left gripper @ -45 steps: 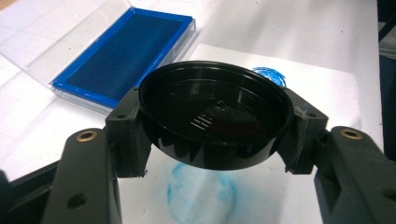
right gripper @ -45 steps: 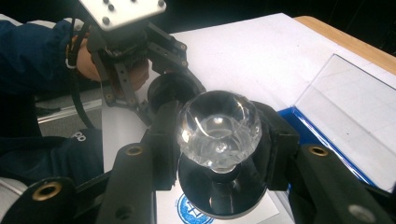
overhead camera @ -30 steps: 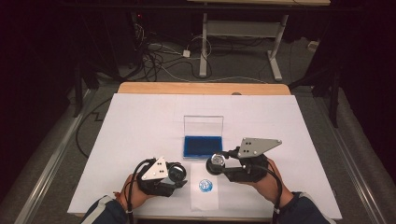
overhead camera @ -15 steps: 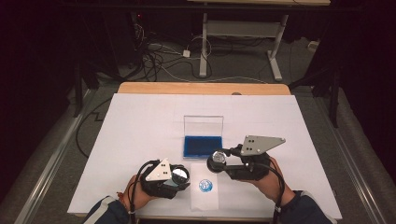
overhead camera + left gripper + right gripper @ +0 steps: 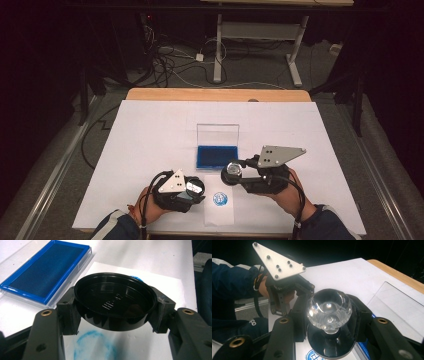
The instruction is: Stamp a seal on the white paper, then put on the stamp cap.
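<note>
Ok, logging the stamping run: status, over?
Left gripper shut on black cap. Right gripper shut on clear-knobbed stamp. Blue imprint on paper; ink pad open. Nothing obstructing.

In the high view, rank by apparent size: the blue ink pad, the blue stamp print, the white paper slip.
1. white paper slip
2. blue ink pad, somewhat smaller than the slip
3. blue stamp print, clearly smallest

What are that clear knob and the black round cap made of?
The knob looks like clear acrylic or glass: see-through, faceted, with bright glints. The cap looks like glossy black moulded plastic: thin rim, raised lettering inside, soft reflections. The look alone cannot settle either.
</note>
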A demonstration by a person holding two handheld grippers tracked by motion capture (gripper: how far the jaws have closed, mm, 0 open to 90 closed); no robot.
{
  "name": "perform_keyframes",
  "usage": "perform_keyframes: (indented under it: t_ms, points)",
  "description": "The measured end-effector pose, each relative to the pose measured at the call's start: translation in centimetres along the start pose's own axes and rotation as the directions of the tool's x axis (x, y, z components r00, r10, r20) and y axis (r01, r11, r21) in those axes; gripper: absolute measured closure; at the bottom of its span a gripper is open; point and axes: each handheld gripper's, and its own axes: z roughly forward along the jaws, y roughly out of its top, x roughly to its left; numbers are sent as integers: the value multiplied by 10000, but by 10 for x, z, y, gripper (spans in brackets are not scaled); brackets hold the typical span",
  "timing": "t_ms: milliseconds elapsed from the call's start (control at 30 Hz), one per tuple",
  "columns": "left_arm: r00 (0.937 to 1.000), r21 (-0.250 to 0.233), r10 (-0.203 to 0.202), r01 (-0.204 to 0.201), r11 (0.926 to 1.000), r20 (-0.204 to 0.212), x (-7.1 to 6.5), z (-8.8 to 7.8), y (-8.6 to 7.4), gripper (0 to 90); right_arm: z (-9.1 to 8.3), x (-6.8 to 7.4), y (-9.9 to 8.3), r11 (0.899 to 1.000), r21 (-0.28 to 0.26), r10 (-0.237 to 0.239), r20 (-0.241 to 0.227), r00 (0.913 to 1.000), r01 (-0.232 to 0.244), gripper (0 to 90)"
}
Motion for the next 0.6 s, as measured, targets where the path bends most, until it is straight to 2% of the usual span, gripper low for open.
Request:
perform_keyframes:
  t_ms: [200,400,600]
  points:
    - [9999,-55,94,-94,9999,135,1,7,7,358,0,0,3,9999,-106,-22,54,10000,23,569]
    - [9996,-230,-11,18,9997,295,4,14,13,358,0,-2,3,9998,-170,50,92,9999,-48,569]
    - [9987,-446,36,-14,9990,501,2,22,22,358,3,-3,4,9998,-163,86,135,9999,-84,569]
